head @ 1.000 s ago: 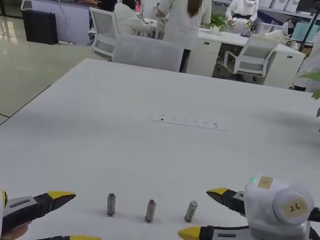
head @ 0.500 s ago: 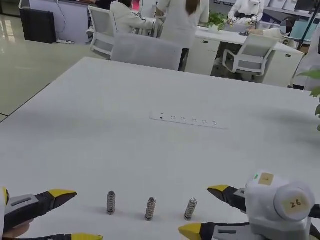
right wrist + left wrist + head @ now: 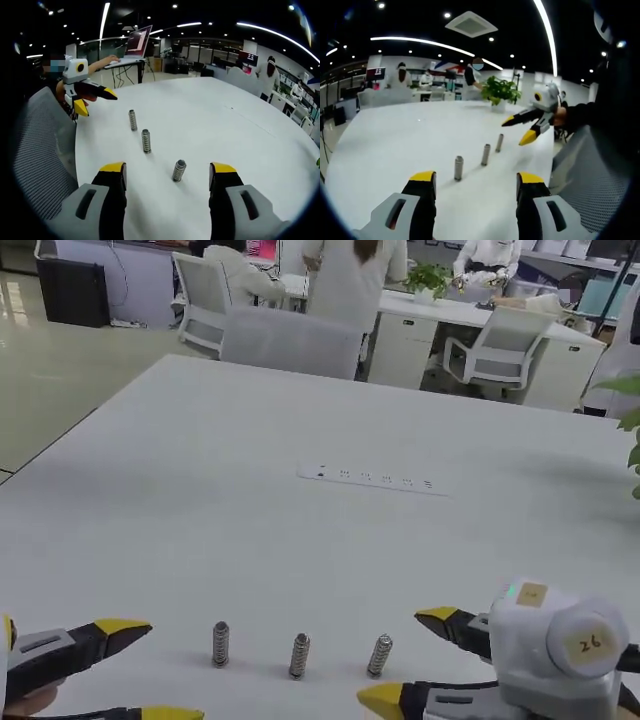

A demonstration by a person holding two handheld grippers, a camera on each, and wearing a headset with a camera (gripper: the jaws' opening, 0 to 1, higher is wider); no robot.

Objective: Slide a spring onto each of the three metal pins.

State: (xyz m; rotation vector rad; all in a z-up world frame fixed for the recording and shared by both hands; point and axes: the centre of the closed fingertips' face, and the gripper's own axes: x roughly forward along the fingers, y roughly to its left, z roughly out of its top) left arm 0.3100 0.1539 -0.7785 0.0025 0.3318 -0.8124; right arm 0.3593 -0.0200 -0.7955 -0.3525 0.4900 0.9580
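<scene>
1. Three short grey metal pins stand in a row near the front edge of the white workbench [image 3: 330,420]: the left pin [image 3: 220,644], the middle pin [image 3: 299,656] and the right pin [image 3: 379,655]. They stand apart from one another, each with a coiled silver spring [image 3: 179,171] around its shaft
2. The left yellow-tipped black gripper [image 3: 476,176] has its jaws spread wide with nothing between them, and sits short of the row's left end. The right yellow-tipped black gripper [image 3: 167,169] is likewise spread and empty, with the right pin just ahead of its jaws
3. All three pins look sprung, so I judge the step in hand to be a check. See that each coil sits fully down on its pin, and keep both sets of jaws clear of the row so nothing is knocked over
4. Each pin's long axis runs vertical, pointing up from its base on the bench. The right pin seems to lean slightly, though the lens may cause that
</scene>
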